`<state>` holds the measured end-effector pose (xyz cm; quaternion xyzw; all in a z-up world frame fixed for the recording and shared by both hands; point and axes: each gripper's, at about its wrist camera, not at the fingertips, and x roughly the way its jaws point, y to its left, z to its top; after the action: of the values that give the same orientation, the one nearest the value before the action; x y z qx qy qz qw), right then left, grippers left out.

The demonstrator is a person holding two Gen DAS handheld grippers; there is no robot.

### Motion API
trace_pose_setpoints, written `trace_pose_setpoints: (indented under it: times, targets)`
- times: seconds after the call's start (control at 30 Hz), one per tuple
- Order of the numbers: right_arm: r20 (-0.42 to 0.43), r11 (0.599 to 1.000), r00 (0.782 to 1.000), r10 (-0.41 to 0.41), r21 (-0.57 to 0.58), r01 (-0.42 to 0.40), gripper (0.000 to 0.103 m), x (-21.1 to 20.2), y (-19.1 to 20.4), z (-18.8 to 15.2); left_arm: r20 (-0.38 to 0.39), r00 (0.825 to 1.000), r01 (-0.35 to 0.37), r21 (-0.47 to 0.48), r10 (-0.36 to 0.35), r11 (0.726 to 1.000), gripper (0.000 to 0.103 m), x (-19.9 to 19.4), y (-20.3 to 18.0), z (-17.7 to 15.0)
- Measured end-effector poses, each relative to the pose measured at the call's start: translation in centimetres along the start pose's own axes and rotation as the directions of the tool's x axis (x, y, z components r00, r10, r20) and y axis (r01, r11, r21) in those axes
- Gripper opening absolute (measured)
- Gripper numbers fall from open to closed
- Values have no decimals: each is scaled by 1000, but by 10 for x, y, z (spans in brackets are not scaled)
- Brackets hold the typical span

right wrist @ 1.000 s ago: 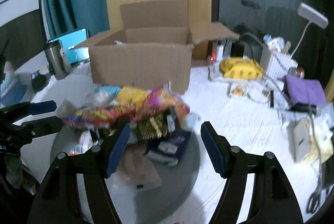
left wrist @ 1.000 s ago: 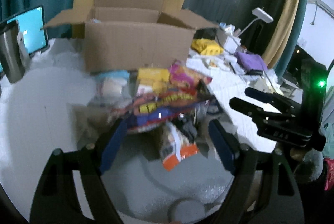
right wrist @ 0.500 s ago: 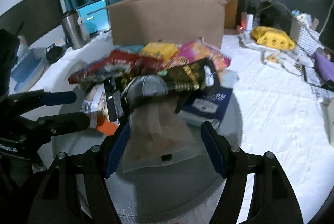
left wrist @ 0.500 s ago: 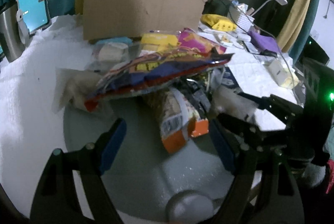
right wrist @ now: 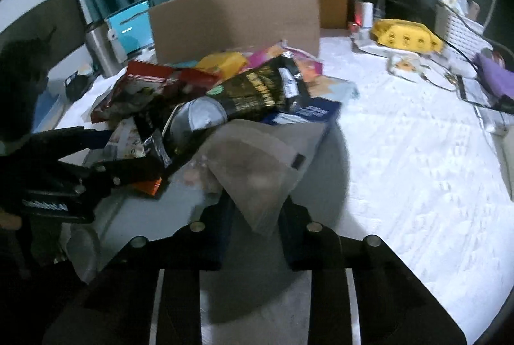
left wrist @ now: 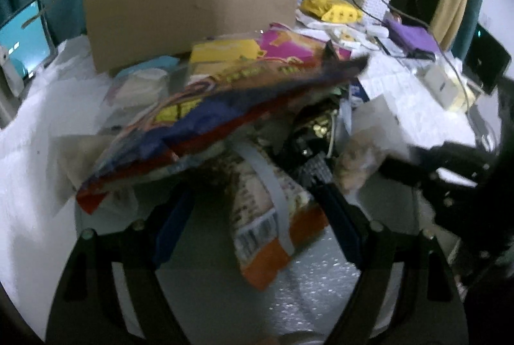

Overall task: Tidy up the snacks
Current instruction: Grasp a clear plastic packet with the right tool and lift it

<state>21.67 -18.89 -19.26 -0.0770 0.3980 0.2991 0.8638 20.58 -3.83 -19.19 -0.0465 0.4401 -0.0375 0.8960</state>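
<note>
A heap of snack packets lies on a round grey tray in front of an open cardboard box. My left gripper stands open low over the tray, with an orange-and-white snack bag between its blue pads. A long red, blue and yellow bag tops the heap. In the right wrist view my right gripper has its jaws closing on the lower corner of a frosted translucent pouch, and the pads press on it. A black-and-gold packet lies just behind the pouch.
A lit tablet and a steel tumbler stand left of the box. A yellow item, cables, a white basket and purple cloth crowd the back right. White quilted cover spreads right of the tray.
Both grippers have come down and closer to the heap. The right jaws, wide before, have narrowed onto the frosted pouch. The left jaws now flank the orange-and-white bag.
</note>
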Motion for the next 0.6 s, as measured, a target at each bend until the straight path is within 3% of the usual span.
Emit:
trace_pose_setpoints:
  times: [0.17,0.2,0.3,0.37,0.43,0.6]
  targets:
    - [-15,1000,1000,-14,-14,13,28,-4,2,0,7,1000,-20,0,20,1000,82,-7,15,-6]
    - [-19,1000,1000,-14,-18,14,35,-4,3,0,9,1000,-24,-7,24,1000,82,-10,20,-8]
    - [-23,999,1000,-2,-42,1,69,-5,9,1,15,1000,-18,-24,19,1000,82,-19,32,-14]
    - [-27,998,1000,0,-69,-2,74,-5,15,2,27,999,-21,-32,22,999,82,-25,37,-16]
    - [-25,994,999,-39,-101,36,88,-3,22,4,48,999,-13,-41,15,999,82,-34,44,-16]
    - [-12,985,994,-109,-139,107,90,4,24,14,58,998,-25,-71,29,997,82,-34,60,-17]
